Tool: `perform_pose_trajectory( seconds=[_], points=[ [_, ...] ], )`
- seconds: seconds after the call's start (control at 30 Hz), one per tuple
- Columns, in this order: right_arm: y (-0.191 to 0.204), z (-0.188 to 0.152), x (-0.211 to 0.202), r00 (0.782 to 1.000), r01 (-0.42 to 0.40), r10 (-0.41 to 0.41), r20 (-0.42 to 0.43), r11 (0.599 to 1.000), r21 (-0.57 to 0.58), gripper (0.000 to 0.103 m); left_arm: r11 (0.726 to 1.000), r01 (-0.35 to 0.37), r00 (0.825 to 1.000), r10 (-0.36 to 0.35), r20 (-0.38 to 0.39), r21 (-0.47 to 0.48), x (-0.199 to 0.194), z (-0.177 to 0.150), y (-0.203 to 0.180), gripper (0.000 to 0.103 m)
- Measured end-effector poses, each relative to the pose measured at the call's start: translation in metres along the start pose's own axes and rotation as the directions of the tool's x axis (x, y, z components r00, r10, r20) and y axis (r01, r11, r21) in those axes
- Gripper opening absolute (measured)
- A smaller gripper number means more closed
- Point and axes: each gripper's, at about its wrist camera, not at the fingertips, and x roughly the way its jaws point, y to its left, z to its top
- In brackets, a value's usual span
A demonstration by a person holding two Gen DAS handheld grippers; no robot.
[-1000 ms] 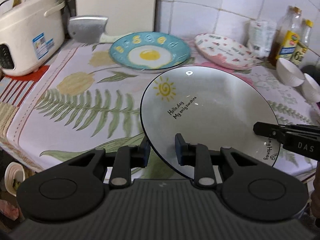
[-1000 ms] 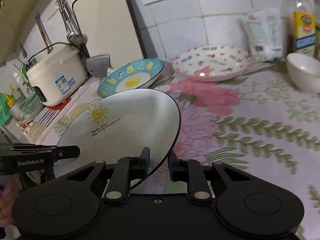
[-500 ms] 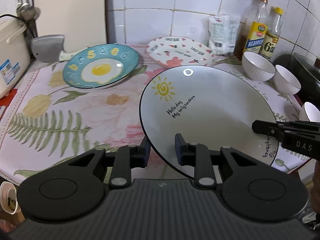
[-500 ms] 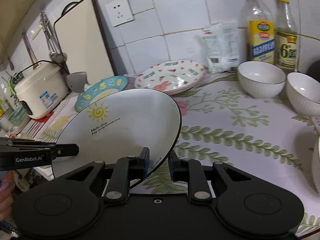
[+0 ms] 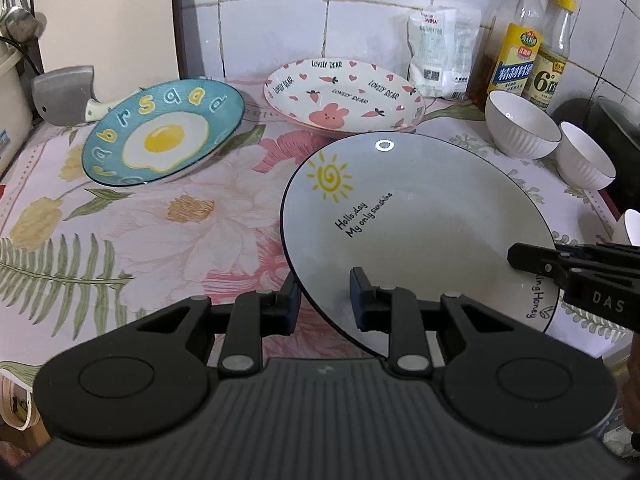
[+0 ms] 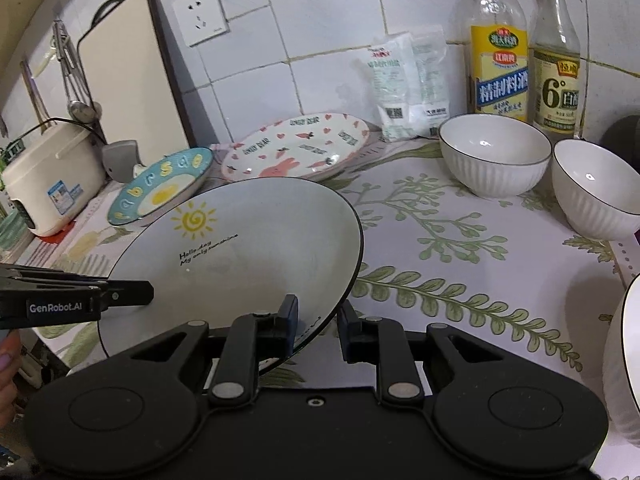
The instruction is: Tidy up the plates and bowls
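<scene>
Sun plate hangs tilted above my worktop, near the bunny plate; left gripper and right gripper each pinch its rim between their fingers.

We read "Hello, day / My only sunshine" on the round white sun-printed plate; at its twelve o'clock, "LOVELY BEAR" on the pink-hearted rabbit plate.
</scene>
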Motion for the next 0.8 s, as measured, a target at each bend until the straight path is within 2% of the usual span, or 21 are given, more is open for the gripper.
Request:
perform_pose_trajectory(
  seconds=[0.27,0.43,0.5,0.8],
  points=[
    [-0.004,-0.004,0.016,0.999,0.043,-0.043,-0.018,0.999,-0.029,0.025,1.0,-0.018,1.0,0.019,-0.019,0.003,0.015,-0.004,-0.004,0.024],
    [-0.003,-0.008,0.017,0.998,0.052,-0.053,-0.03,0.998,-0.019,0.025,1.0,0.001,0.998,-0.002,-0.06,-0.02,0.02,-0.006,0.0,0.024],
    [-0.002,-0.01,0.018,0.998,0.058,-0.059,-0.025,0.998,-0.005,0.025,0.998,0.01,0.996,-0.015,-0.086,-0.063,0.024,-0.007,0.006,0.024],
    [0.006,-0.009,0.007,0.996,0.083,-0.085,-0.038,0.995,-0.06,0.028,0.996,0.038,0.994,-0.046,-0.099,-0.085,0.008,-0.004,0.012,0.024]
  ],
)
